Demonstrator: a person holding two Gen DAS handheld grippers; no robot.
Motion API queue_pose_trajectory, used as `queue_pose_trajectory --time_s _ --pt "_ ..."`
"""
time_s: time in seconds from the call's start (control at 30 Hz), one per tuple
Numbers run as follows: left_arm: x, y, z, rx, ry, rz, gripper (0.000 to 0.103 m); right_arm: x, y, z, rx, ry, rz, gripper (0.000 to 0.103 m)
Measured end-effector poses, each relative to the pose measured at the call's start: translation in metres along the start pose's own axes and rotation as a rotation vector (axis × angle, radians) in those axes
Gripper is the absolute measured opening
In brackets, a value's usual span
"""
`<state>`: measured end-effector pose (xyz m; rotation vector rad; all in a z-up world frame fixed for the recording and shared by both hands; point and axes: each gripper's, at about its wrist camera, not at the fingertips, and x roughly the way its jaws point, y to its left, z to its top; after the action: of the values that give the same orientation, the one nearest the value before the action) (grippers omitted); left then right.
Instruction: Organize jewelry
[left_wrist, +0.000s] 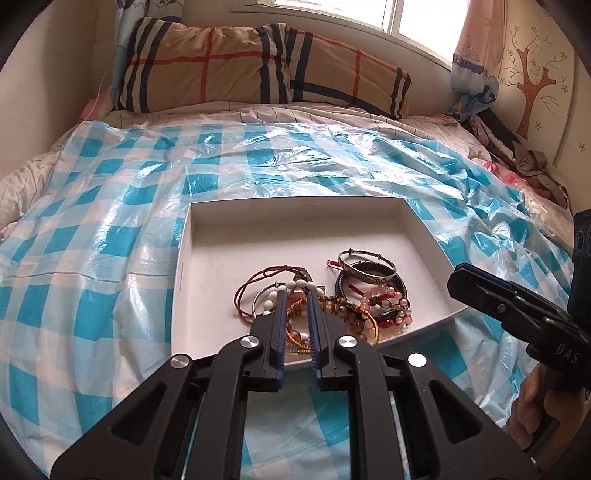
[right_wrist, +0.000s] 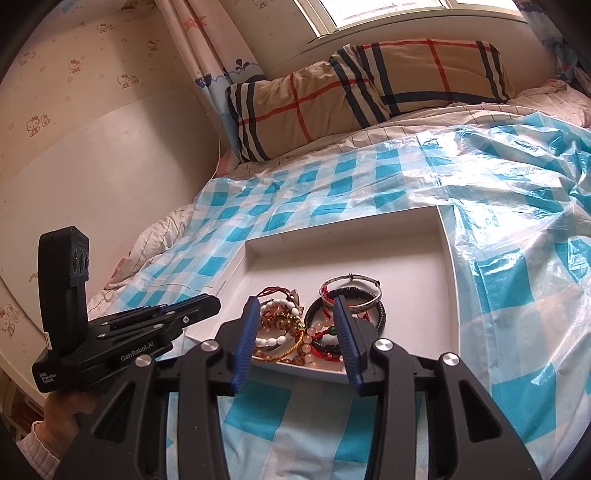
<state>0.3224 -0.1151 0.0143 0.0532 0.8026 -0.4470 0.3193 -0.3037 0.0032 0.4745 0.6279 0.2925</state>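
Note:
A shallow white tray (left_wrist: 207, 236) lies on the bed, with a pile of jewelry in its near half. In the pile are a silver bangle (left_wrist: 365, 264), a black bracelet (left_wrist: 400, 286), a red cord loop (left_wrist: 251, 291), a white bead bracelet (left_wrist: 295, 284) and pink bead strands (left_wrist: 384, 310). My left gripper (left_wrist: 296, 293) hangs over the pile's left part, its jaws a narrow gap apart with nothing pinched. In the right wrist view my right gripper (right_wrist: 295, 306) stands open just above the pile, between the white beads (right_wrist: 279, 306) and the silver bangle (right_wrist: 364, 297). It holds nothing.
A blue-and-white checked plastic sheet (left_wrist: 147, 206) covers the bed around the tray. Two plaid pillows (left_wrist: 229, 66) lean at the headboard under the window. Crumpled clothes (left_wrist: 532, 162) lie at the right wall. A hand (right_wrist: 64, 406) grips the left tool's handle.

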Motion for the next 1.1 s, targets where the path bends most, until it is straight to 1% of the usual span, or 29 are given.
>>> queue_pose_trajectory --time_s 0.03,0.07,0.1,0.13,0.33,0.4,0.5,0.73,0.8,0.87,1.03,1.1 --pt "-0.007 -0.002 -0.003 0.008 -0.004 0.003 0.023 -0.006 0.003 -0.002 -0.004 0.002 -0.001 0.042" --pt "-0.014 -0.005 -0.006 0.015 -0.008 0.008 0.035 -0.011 0.006 -0.004 -0.007 0.004 -0.001 0.044" --pt "-0.022 -0.007 -0.01 0.02 -0.014 0.015 0.042 -0.017 0.009 -0.007 -0.01 0.005 -0.001 0.044" --pt "-0.03 -0.01 -0.014 0.025 -0.021 0.023 0.046 -0.023 0.012 -0.009 -0.013 0.004 -0.001 0.045" --pt "-0.073 -0.021 -0.033 0.05 -0.023 0.047 0.054 -0.062 0.035 -0.024 -0.034 -0.005 0.003 0.046" --pt "-0.089 -0.025 -0.041 0.063 -0.032 0.059 0.059 -0.076 0.045 -0.03 -0.048 -0.009 0.0 0.046" --pt "-0.113 -0.03 -0.052 0.086 -0.036 0.075 0.062 -0.099 0.059 -0.039 -0.066 -0.016 0.0 0.048" --pt "-0.18 -0.043 -0.08 0.137 -0.054 0.099 0.07 -0.167 0.086 -0.067 -0.128 -0.047 -0.002 0.05" --pt "-0.201 -0.048 -0.091 0.148 -0.058 0.103 0.073 -0.186 0.092 -0.077 -0.136 -0.048 -0.004 0.051" --pt "-0.22 -0.05 -0.102 0.147 -0.064 0.11 0.075 -0.204 0.099 -0.089 -0.142 -0.047 -0.015 0.056" --pt "-0.267 -0.053 -0.137 0.097 -0.074 0.117 0.08 -0.25 0.12 -0.124 -0.138 -0.066 -0.055 0.058" --pt "-0.284 -0.054 -0.152 0.073 -0.07 0.117 0.082 -0.268 0.127 -0.14 -0.117 -0.073 -0.078 0.063"
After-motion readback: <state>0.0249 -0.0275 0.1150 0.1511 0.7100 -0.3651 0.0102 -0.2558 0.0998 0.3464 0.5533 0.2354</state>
